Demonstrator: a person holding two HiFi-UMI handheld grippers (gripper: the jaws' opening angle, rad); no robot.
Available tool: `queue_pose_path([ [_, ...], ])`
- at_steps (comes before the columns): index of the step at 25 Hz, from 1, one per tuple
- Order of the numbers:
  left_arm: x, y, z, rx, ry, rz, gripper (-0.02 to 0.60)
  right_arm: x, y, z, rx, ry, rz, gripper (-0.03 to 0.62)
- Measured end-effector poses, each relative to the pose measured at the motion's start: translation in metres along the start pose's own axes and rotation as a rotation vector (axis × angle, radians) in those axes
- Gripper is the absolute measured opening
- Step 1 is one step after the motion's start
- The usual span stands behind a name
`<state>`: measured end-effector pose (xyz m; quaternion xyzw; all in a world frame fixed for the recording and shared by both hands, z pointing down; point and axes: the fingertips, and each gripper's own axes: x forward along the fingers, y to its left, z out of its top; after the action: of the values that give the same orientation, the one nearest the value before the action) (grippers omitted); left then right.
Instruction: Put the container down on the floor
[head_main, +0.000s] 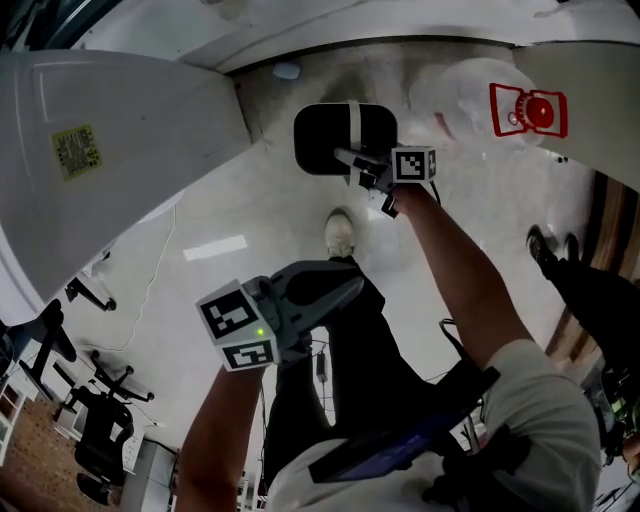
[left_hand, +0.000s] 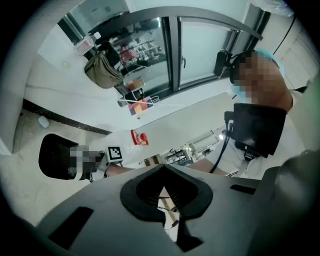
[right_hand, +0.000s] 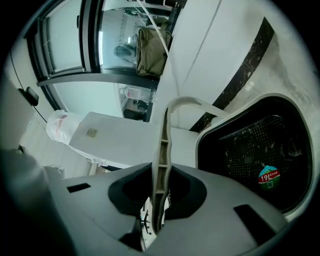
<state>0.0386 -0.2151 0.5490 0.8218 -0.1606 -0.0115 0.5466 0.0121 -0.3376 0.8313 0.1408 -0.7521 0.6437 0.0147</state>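
Left: your left gripper (head_main: 330, 295) is out over your thigh, jaws together, nothing in them.

Centre: the black container (head_main: 322, 140) with a pale handle (head_main: 353, 122) sits ahead of your shoe (head_main: 340, 232), over the pale floor (head_main: 190, 265) by the foot of the wall. Can't tell whether its base touches.

Right: your right gripper (head_main: 378, 182) is clamped on that handle, the strip running up between the jaws. The container's open mouth is turned toward it.

Arm outstretched, right gripper (head_main: 354, 160) jaws clamp the container handle (right_hand: 161, 150); left gripper (head_main: 345, 288) hangs back, jaws together.
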Motion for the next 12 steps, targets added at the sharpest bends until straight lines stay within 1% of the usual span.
queue_pose_path([
  [2, 0.0001, 0.0012, -0.0029, -0.008, -0.001, -0.001, 0.009, 0.001, -0.0008, 0.0029, 0.006, -0.013, 0.005, 0.041],
  [5, -0.0012, 0.0007, -0.0057, -0.029, -0.011, 0.0, 0.009, 0.002, 0.0041, 0.0056, 0.044, -0.035, 0.031, 0.041],
  [9, -0.0026, -0.0024, -0.007, -0.036, -0.013, -0.002, 0.009, -0.0009, -0.002, 0.0076, 0.023, -0.039, -0.019, 0.041],
  [12, -0.0039, -0.0022, -0.0083, -0.041, -0.012, -0.004, 0.009, 0.0001, -0.0027, 0.0084, 0.03, -0.048, -0.024, 0.043],
])
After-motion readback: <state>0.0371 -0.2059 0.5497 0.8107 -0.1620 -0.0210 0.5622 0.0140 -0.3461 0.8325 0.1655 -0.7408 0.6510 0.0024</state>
